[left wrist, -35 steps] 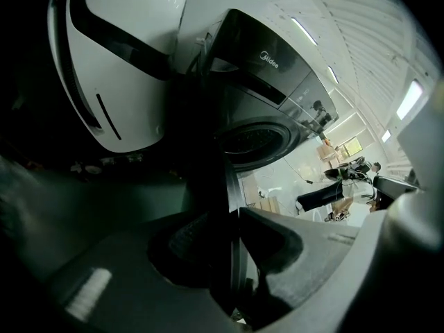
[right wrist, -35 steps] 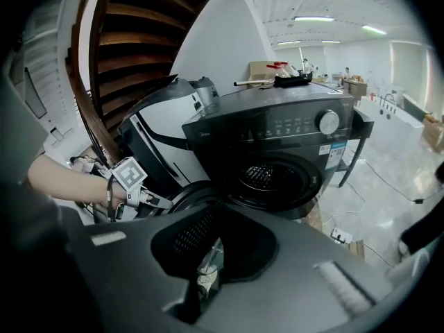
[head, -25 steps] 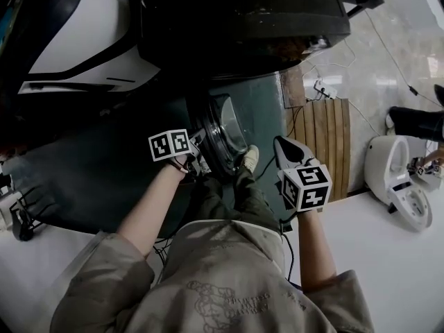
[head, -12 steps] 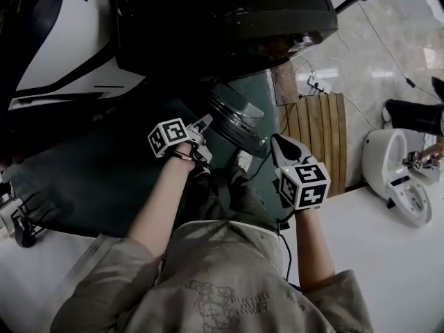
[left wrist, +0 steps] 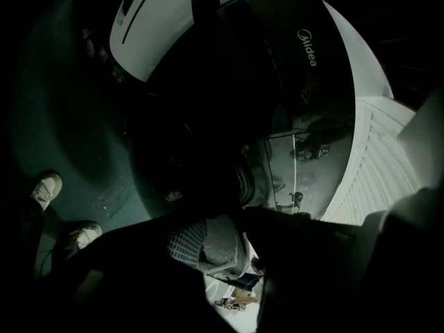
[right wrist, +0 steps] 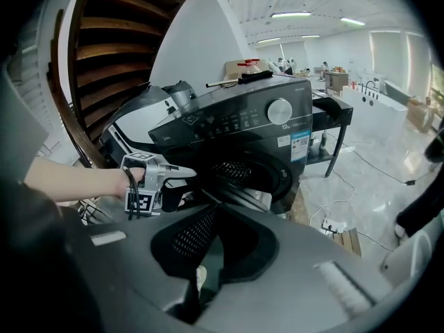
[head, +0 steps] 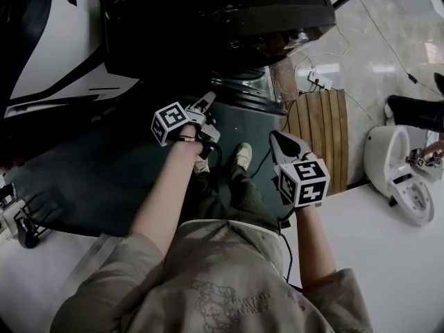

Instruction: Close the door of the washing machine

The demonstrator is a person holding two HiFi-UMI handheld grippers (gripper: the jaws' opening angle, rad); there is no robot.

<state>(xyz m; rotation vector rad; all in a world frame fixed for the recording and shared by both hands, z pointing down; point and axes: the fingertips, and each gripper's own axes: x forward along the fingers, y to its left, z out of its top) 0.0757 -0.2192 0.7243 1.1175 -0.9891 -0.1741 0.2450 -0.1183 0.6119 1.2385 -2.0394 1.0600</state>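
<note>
The dark front-loading washing machine [head: 222, 19] fills the top of the head view, and its control panel shows in the right gripper view [right wrist: 236, 120]. Its round door [head: 246, 89] is swung almost against the machine front. The door's ring [right wrist: 260, 175] stands just right of my left gripper [right wrist: 186, 175]. My left gripper [head: 207, 104] is shut, pointed at the door's edge, and holds nothing. In its own dark view the left gripper [left wrist: 229, 220] faces the door rim [left wrist: 246, 182]. My right gripper [head: 279, 143] hangs shut and empty to the right, away from the door [right wrist: 225, 210].
A wooden slatted board [head: 322, 141] and a power strip with cables [head: 319, 82] lie on the floor right of the machine. A white device [head: 399, 172] sits at the far right. A white-and-black appliance [head: 55, 47] stands left. The person's shoes [head: 241, 156] rest on the teal mat [head: 83, 165].
The door has swung from wide open towards the machine front. My left gripper has followed it forward and up. My right gripper has barely moved.
</note>
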